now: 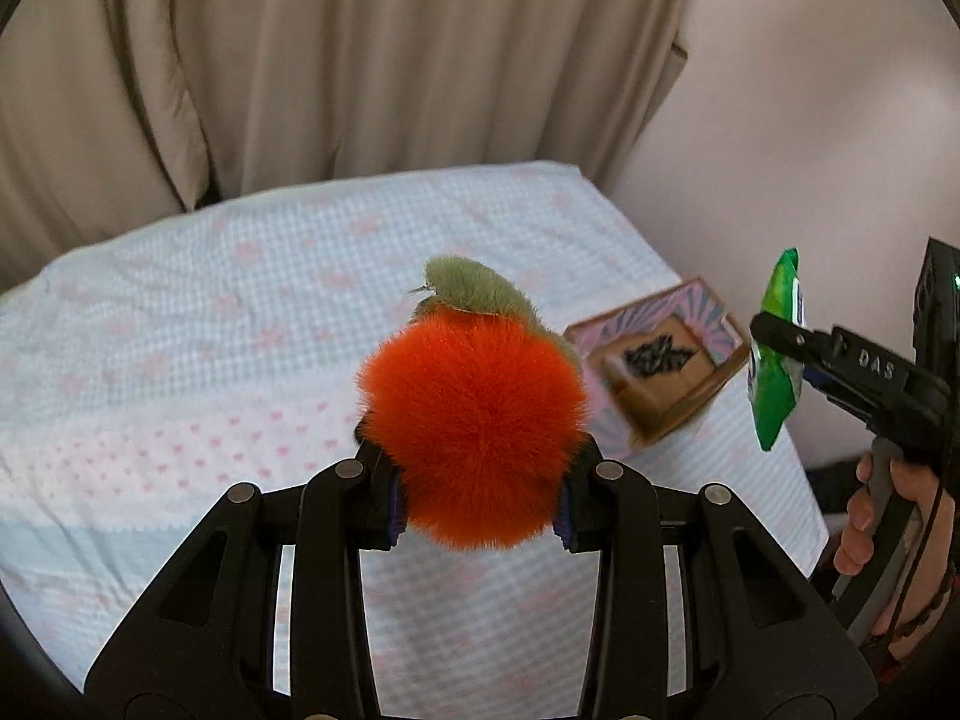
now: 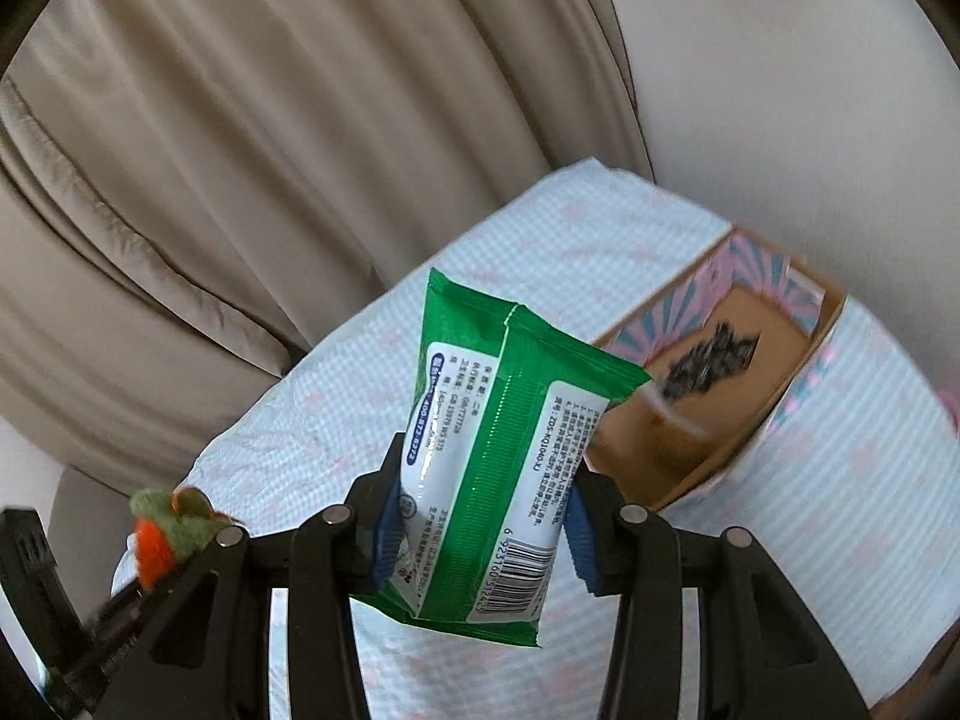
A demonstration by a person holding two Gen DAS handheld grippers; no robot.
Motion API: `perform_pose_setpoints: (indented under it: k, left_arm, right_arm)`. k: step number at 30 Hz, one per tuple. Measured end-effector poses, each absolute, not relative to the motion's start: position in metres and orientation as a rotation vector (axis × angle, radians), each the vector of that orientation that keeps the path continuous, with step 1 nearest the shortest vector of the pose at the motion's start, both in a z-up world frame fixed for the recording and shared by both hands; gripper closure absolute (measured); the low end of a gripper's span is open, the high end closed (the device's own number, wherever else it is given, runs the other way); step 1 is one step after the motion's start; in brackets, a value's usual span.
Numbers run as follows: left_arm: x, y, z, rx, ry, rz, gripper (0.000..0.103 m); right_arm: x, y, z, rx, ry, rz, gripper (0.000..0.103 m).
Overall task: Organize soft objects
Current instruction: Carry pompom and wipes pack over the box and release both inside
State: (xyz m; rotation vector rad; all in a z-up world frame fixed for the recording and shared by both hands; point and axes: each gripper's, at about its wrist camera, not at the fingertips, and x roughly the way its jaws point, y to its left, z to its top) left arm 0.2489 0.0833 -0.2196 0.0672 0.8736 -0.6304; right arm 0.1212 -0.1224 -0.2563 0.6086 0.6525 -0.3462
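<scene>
Both grippers were loaded above the checked bedspread (image 1: pixel 240 312), apparently bound for the cardboard box (image 1: pixel 660 372): the left gripper (image 1: pixel 477 504) clenched a fluffy orange plush fruit (image 1: pixel 474 432) left of the box, the right gripper (image 2: pixel 477 531) grasped a green wipes pack (image 2: pixel 498 468) just before it. Only the right wrist view showed the pack's barcode and printed back; only the left showed the person's hand (image 1: pixel 888 516) on the right handle.

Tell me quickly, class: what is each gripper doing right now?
Left gripper: closed on the orange plush fruit.
Right gripper: closed on the green wipes pack.
</scene>
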Motion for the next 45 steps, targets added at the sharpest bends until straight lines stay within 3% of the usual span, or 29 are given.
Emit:
perform_pose_setpoints:
  k: [7,14,30,45]
  left_arm:
    - [0.227,0.005,-0.179,0.021,0.855,-0.576,0.07]
    - [0.211,-0.085,-0.186,-0.033,0.883,-0.543,0.07]
    - [0.253,-0.237,-0.297,0.009,1.12,-0.505,0.07]
    - [0.314,-0.297,-0.404,0.101,1.313,-0.465,0.07]
  right_arm:
    - [0.103,-0.185,-0.223,0.48,0.687,-0.243,0.061]
    - [0.095,-0.258,-0.216,0.36,0.763,-0.166,0.061]
    - [0.142,-0.363,-0.294,0.234,0.969,-0.09,0.061]
    - [0.193,-0.375,-0.397,0.211,1.147,-0.042,0.061]
